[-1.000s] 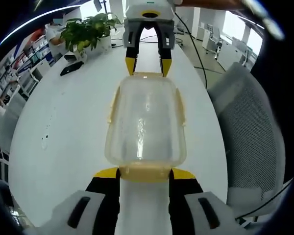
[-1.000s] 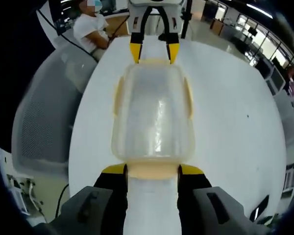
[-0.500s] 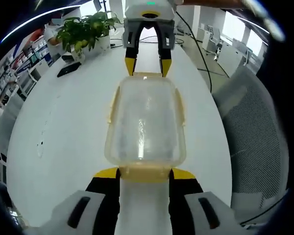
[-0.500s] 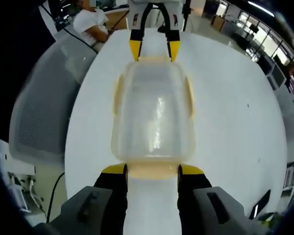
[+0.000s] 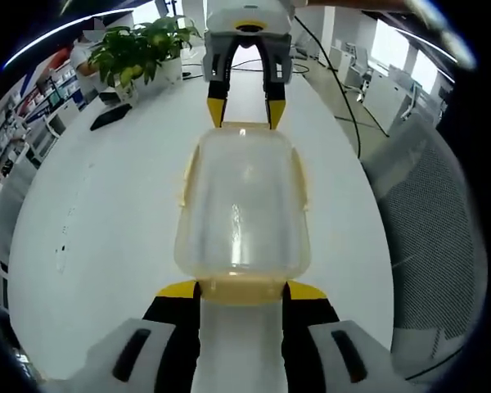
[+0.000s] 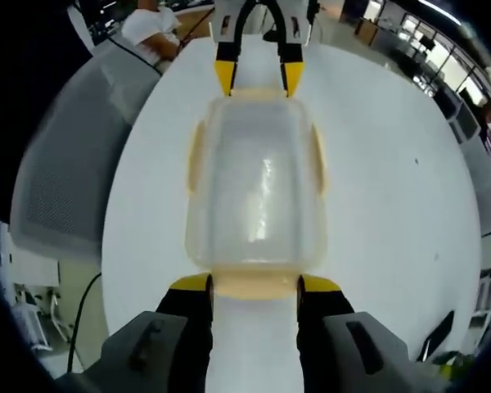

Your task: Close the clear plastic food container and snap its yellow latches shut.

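On the white tabletop (image 5: 106, 213), each hand-held gripper, left (image 5: 241, 288) and right (image 6: 255, 285), stands spread around an end latch of the container (image 5: 243, 205); uneven pressing could skid or tip it.

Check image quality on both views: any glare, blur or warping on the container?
Left gripper view: container sharp, a thin glare streak down its lid; table edge bows from the fisheye; windows at upper right blown out. Right gripper view: brighter glare streak mid-lid on the container, latches crisp, chair stretched and soft near the edge.
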The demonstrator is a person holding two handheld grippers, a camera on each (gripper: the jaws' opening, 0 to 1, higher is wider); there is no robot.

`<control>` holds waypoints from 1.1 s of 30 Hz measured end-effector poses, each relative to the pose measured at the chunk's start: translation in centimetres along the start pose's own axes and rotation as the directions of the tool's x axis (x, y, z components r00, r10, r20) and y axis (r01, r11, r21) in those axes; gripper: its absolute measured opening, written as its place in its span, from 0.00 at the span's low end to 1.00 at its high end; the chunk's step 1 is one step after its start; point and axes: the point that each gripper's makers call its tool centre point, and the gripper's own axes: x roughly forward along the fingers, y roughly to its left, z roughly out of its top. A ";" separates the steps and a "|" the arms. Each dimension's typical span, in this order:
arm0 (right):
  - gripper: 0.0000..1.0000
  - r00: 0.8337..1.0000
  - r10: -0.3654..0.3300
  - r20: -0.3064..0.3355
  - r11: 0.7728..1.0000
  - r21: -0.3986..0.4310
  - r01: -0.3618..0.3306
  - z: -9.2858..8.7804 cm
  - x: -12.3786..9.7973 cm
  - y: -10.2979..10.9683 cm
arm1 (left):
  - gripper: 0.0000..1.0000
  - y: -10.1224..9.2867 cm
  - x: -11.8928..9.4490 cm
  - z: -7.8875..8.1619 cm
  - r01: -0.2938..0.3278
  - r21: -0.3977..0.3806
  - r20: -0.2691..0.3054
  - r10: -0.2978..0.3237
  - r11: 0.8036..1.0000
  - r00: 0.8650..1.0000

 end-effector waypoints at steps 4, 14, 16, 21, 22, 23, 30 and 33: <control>0.37 1.000 0.009 -0.006 1.000 -0.001 -0.009 -0.3 0.2 0.1 | 0.33 -0.1 0.4 -0.1 0.009 -0.005 -0.003 -0.009 1.000 1.000; 0.37 1.000 0.025 -0.006 1.000 0.001 -0.025 -0.5 0.4 -0.1 | 0.33 -0.2 0.9 -0.3 0.020 -0.008 -0.004 -0.020 1.000 1.000; 0.38 1.000 0.027 -0.012 1.000 0.000 -0.027 -0.6 0.5 0.0 | 0.33 -0.2 0.9 -0.3 0.021 -0.009 -0.002 -0.021 1.000 1.000; 0.38 0.999 0.022 -0.026 1.000 -0.009 -0.022 -0.8 0.7 0.0 | 0.34 -0.3 1.1 -0.3 0.018 -0.008 -0.002 -0.018 1.000 1.000; 0.38 0.999 0.022 -0.026 1.000 -0.008 -0.022 -0.8 0.7 -0.1 | 0.34 -0.3 1.2 -0.3 0.015 -0.005 -0.003 -0.015 1.000 1.000; 0.38 1.000 0.020 -0.023 1.000 -0.005 -0.021 -0.8 0.7 0.0 | 0.34 -0.3 1.2 -0.3 0.012 -0.007 -0.004 -0.012 1.000 1.000; 0.42 1.000 0.003 -0.027 1.000 0.020 -0.002 -1.3 0.6 0.0 | 0.37 -0.4 1.3 -0.2 0.003 -0.008 0.002 -0.003 1.000 1.000; 0.43 1.000 -0.014 -0.018 0.999 0.041 0.014 -1.4 0.2 0.0 | 0.41 -0.4 1.2 -0.2 -0.006 -0.014 0.004 0.006 1.000 1.000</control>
